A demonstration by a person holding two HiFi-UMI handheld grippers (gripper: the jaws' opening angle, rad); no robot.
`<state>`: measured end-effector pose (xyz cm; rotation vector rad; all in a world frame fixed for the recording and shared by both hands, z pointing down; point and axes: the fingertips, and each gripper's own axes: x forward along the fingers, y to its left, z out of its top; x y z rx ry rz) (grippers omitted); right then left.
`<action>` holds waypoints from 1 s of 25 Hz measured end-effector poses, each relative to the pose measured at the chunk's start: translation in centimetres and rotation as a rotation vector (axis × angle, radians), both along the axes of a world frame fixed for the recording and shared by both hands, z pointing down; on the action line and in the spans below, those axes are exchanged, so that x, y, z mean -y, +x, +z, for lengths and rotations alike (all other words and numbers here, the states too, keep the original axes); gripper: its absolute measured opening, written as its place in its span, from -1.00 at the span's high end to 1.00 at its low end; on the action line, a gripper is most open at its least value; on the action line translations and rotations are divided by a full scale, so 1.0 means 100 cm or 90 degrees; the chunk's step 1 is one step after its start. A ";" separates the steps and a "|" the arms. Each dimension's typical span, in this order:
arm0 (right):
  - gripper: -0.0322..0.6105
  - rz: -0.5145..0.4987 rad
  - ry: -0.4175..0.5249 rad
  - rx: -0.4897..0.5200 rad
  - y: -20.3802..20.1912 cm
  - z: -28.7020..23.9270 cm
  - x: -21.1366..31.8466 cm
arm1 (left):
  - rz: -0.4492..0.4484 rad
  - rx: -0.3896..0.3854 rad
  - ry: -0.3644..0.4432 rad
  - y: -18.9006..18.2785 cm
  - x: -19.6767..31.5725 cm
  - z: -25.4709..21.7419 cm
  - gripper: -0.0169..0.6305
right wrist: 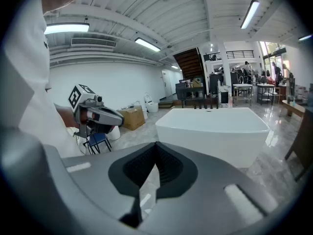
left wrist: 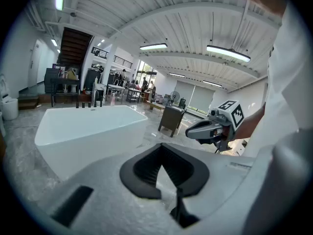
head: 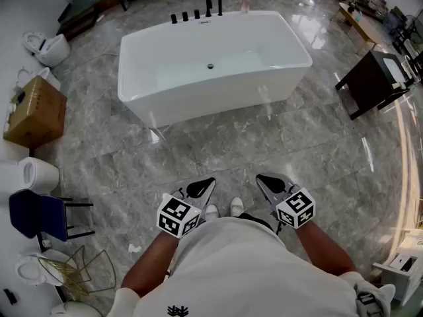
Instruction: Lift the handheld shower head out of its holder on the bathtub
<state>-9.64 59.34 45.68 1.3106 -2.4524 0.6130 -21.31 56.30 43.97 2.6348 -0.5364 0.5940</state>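
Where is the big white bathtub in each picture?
Head view: the bathtub is at the top middle, across the grey floor.
Left gripper view: the bathtub is at the middle left.
Right gripper view: the bathtub is right of centre.
Shared landmark: the row of black taps on its far rim.

The bathtub [head: 211, 65] at twelve o'clock is glossy white, its taps [head: 197, 13] black, and the bottle [head: 246, 2] beside them pink. The floor tiles [head: 297, 144] are grey and marble-veined. The cardboard box [head: 34, 114] at nine o'clock is brown, the chair [head: 33, 215] at eight blue, and the side table [head: 373, 81] at two dark brown.
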 end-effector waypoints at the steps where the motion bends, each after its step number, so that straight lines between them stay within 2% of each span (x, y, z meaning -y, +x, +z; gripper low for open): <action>1: 0.86 -0.004 0.005 -0.003 0.007 -0.001 0.004 | 0.002 -0.002 0.002 0.009 0.001 -0.001 0.93; 6: 0.86 -0.012 0.022 -0.003 0.044 -0.006 0.015 | 0.002 0.007 0.000 0.044 0.004 0.000 0.93; 11: 0.86 0.002 0.036 0.030 0.086 -0.005 0.026 | -0.002 0.021 0.004 0.078 0.011 -0.001 0.93; 14: 0.46 0.008 0.054 0.046 0.109 -0.004 0.032 | -0.003 0.031 0.009 0.098 0.011 0.000 0.93; 20: 0.26 0.042 0.094 0.046 0.154 -0.002 0.055 | -0.008 0.042 0.020 0.134 0.023 0.001 0.93; 22: 0.14 0.063 0.100 0.050 0.164 -0.003 0.064 | 0.001 0.046 0.019 0.139 0.028 0.001 0.93; 25: 0.06 0.090 0.096 0.049 0.177 -0.001 0.079 | 0.014 0.050 0.017 0.146 0.042 0.001 0.93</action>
